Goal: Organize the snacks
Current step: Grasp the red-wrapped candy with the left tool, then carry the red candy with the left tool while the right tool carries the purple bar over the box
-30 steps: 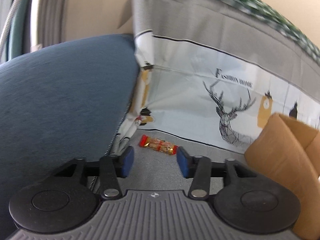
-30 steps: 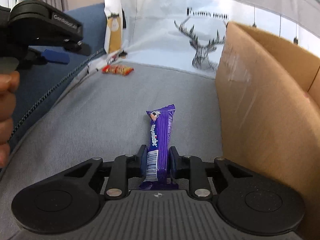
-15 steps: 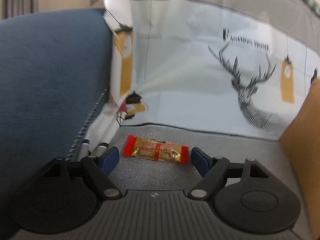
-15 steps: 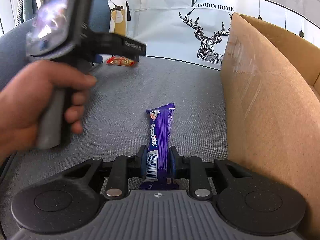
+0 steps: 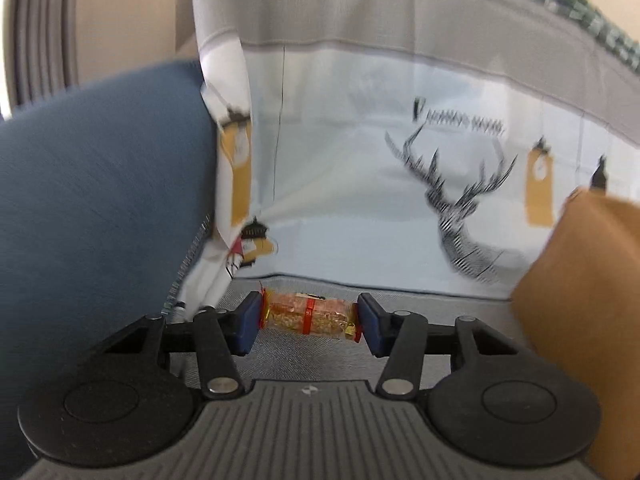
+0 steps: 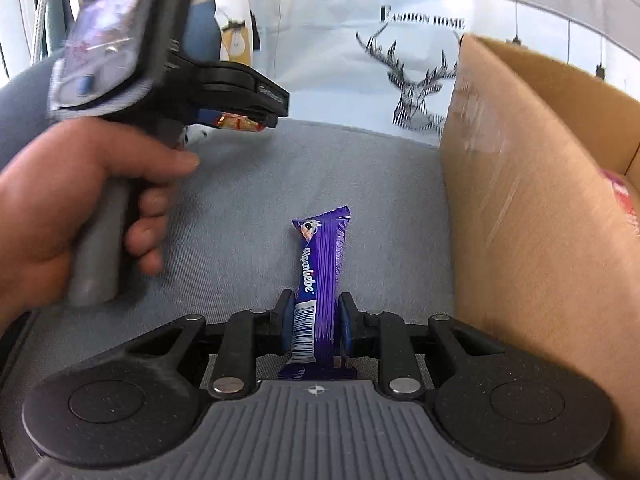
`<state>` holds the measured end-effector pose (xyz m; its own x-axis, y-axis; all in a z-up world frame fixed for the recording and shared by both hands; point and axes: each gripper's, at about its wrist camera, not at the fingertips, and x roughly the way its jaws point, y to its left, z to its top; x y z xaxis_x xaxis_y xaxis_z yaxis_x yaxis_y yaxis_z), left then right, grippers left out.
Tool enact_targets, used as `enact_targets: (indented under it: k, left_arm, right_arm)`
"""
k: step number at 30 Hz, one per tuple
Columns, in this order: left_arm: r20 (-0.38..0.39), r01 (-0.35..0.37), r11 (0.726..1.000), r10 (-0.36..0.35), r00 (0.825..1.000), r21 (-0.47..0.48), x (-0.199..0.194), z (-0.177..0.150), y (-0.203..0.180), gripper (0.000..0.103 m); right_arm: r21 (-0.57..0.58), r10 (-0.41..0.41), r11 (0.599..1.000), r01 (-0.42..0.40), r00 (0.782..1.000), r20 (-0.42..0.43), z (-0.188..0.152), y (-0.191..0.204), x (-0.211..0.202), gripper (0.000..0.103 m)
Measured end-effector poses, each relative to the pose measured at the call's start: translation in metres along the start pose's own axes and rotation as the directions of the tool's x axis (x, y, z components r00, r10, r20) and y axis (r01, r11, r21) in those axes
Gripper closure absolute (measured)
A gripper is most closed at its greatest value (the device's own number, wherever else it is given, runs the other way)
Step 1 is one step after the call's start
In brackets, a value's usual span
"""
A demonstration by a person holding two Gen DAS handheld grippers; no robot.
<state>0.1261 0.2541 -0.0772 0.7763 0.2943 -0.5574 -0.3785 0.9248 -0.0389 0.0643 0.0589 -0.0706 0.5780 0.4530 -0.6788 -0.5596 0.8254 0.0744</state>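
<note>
A small red and gold snack (image 5: 308,316) lies crosswise on the grey seat cushion (image 6: 372,176), close to the printed backrest cloth. My left gripper (image 5: 308,322) straddles it lengthwise; its jaws are closing, and the blue pads (image 5: 246,322) touch the wrapper's two ends. The right wrist view shows the same snack (image 6: 238,122) under that gripper, which a hand (image 6: 60,208) holds. A purple Alpenliebe bar (image 6: 320,264) lies pointing away from me, and my right gripper (image 6: 314,330) is shut on its near end.
An open cardboard box (image 6: 520,208) stands on the cushion at the right, with something pink inside. A blue cushion (image 5: 100,200) rises at the left. White cloth with a deer print (image 5: 360,184) covers the backrest behind.
My left gripper moved forward and down over the red and gold snack, opened wide, then closed onto its ends. The right gripper and the purple bar have not moved.
</note>
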Motion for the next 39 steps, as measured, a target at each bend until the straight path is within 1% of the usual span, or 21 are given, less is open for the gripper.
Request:
enact_targets:
  k: [4, 7, 10, 12, 14, 16, 17, 19, 20, 24, 27, 30, 34, 39]
  left_arm:
    - [0.032, -0.004, 1.000, 0.005, 0.999, -0.025, -0.056, 0.006, 0.001, 0.047]
    - [0.040, -0.010, 0.995, 0.014, 0.999, -0.098, -0.098, 0.005, 0.004, 0.047]
    - [0.044, -0.013, 0.985, 0.021, 0.999, -0.171, -0.130, 0.003, 0.004, 0.047]
    - [0.045, -0.002, 0.981, 0.011, 0.999, -0.194, -0.145, 0.001, -0.001, 0.047]
    - [0.059, 0.026, 0.987, -0.017, 0.998, -0.159, -0.153, 0.000, -0.014, 0.047]
    - [0.057, 0.042, 0.992, -0.035, 0.998, -0.115, -0.156, 0.004, -0.028, 0.047]
    - [0.068, 0.060, 0.993, -0.053, 0.996, -0.099, -0.157, 0.007, -0.035, 0.047]
    - [0.099, 0.084, 0.993, -0.077, 0.992, -0.077, -0.159, 0.009, -0.045, 0.047]
    - [0.101, 0.089, 0.993, -0.081, 0.992, -0.075, -0.159, 0.010, -0.050, 0.047]
    - [0.087, 0.132, 0.990, -0.127, 0.988, -0.058, -0.158, 0.010, -0.070, 0.047]
    - [0.102, 0.158, 0.987, -0.154, 0.983, -0.030, -0.163, 0.012, -0.086, 0.047]
    - [0.109, 0.197, 0.980, -0.193, 0.975, -0.027, -0.167, 0.011, -0.103, 0.047]
    - [0.139, 0.258, 0.966, -0.257, 0.956, 0.006, -0.179, 0.010, -0.133, 0.047]
    - [0.180, 0.337, 0.940, -0.339, 0.923, 0.043, -0.194, 0.007, -0.167, 0.047]
  right_arm:
    - [0.016, -0.002, 1.000, 0.001, 0.998, 0.060, 0.009, 0.002, -0.019, 0.079]
    - [0.030, 0.001, 1.000, -0.005, 0.993, 0.116, 0.019, 0.003, -0.043, 0.079]
    - [0.028, 0.003, 1.000, -0.009, 0.982, 0.190, 0.027, 0.000, -0.075, 0.079]
    - [0.026, -0.002, 1.000, -0.005, 0.970, 0.243, 0.032, -0.007, -0.099, 0.079]
    - [0.035, -0.013, 0.999, 0.003, 0.961, 0.277, 0.035, -0.017, -0.118, 0.079]
    - [0.051, -0.019, 0.999, 0.004, 0.951, 0.308, 0.041, -0.030, -0.133, 0.079]
    - [0.054, -0.030, 0.998, 0.013, 0.945, 0.327, 0.044, -0.037, -0.140, 0.079]
    - [0.063, -0.051, 0.998, 0.030, 0.933, 0.355, 0.047, -0.049, -0.151, 0.079]
    - [0.070, -0.062, 0.997, 0.039, 0.929, 0.365, 0.049, -0.055, -0.154, 0.079]
    - [0.101, -0.113, 0.992, 0.081, 0.919, 0.378, 0.053, -0.083, -0.162, 0.079]
    - [0.117, -0.157, 0.986, 0.120, 0.907, 0.390, 0.053, -0.100, -0.167, 0.079]
    - [0.130, -0.196, 0.979, 0.156, 0.896, 0.399, 0.051, -0.115, -0.171, 0.079]
    - [0.155, -0.254, 0.966, 0.208, 0.876, 0.411, 0.049, -0.136, -0.177, 0.079]
    - [0.185, -0.321, 0.946, 0.266, 0.850, 0.419, 0.043, -0.162, -0.185, 0.079]
